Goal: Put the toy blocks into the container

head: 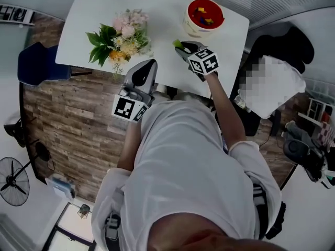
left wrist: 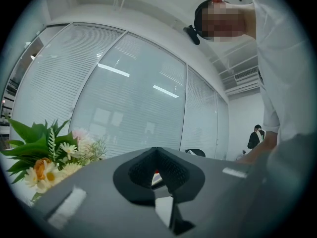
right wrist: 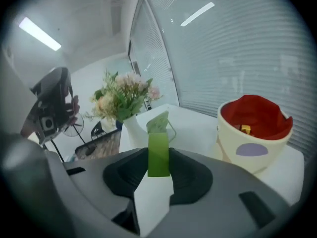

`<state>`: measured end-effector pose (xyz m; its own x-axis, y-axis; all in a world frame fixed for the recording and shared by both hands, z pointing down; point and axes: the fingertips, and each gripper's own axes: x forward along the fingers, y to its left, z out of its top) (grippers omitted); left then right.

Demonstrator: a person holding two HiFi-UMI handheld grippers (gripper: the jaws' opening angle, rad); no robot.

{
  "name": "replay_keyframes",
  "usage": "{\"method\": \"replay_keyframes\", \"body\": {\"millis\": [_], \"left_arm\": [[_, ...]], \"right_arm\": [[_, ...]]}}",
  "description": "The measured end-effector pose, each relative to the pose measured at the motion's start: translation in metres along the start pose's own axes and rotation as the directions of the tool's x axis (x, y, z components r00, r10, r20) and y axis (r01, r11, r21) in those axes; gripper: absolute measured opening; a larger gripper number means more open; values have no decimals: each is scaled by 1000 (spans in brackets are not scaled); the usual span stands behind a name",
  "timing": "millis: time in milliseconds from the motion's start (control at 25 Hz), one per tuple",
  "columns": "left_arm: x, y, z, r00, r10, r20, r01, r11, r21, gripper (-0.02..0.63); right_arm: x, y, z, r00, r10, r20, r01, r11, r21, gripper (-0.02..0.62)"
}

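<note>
Right gripper (head: 183,49) with its two jaws pinched on a green block (right wrist: 158,150), poised above the white table (head: 94,14) short of the container (head: 189,25). The block is a flat, elongated piece; its long axis runs along the jaws, so that its free end projects forward past the pads and its rear end is clamped between them. The container, a cream bucket with a red lining, stands upright near the far right corner of the table, mouth open upward, with several toy blocks (head: 202,12) already lying inside. In the right gripper view it lies ahead and to the right of the block's free end, apart from it, its rim somewhat above the level of the pads. The coming move, as judged here, is a carry forward and to the right until the block hangs over the red opening, followed by a parting of the jaws; a release made short of the rim would drop the block on the near wall or the table. Left gripper (left wrist: 157,155) points level at the near table edge, beside the flowers (head: 123,35), jaws pressed together with nothing between them. It is the farther of the two from the container and has no evident part in this step
</note>
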<state>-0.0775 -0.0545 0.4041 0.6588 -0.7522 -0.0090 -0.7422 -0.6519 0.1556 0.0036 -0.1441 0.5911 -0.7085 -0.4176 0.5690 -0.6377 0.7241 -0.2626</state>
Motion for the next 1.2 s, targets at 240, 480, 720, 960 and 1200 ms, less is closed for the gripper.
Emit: {"method": "replay_keyframes", "body": {"millis": [240, 480, 720, 960, 1200], "left_arm": [[18, -13, -4, 998, -68, -13, 68, 998, 1, -14], [22, -18, -4, 996, -89, -12, 89, 996, 2, -14], [22, -15, -4, 997, -81, -15, 81, 997, 1, -14], [18, -13, -3, 998, -58, -14, 58, 998, 3, -14], [10, -7, 0, 1000, -17, -11, 17, 1000, 7, -14]], "right_arm": [[-41, -24, 33, 989, -68, 129, 62, 997, 51, 132], [-68, -57, 56, 970, -158, 186, 151, 987, 53, 133], [-82, -99, 73, 944, -262, 202, 254, 965, 66, 133], [-76, -146, 72, 915, -388, 109, 389, 921, 11, 133], [-56, -178, 61, 896, -445, -10, 444, 895, -47, 133]]}}
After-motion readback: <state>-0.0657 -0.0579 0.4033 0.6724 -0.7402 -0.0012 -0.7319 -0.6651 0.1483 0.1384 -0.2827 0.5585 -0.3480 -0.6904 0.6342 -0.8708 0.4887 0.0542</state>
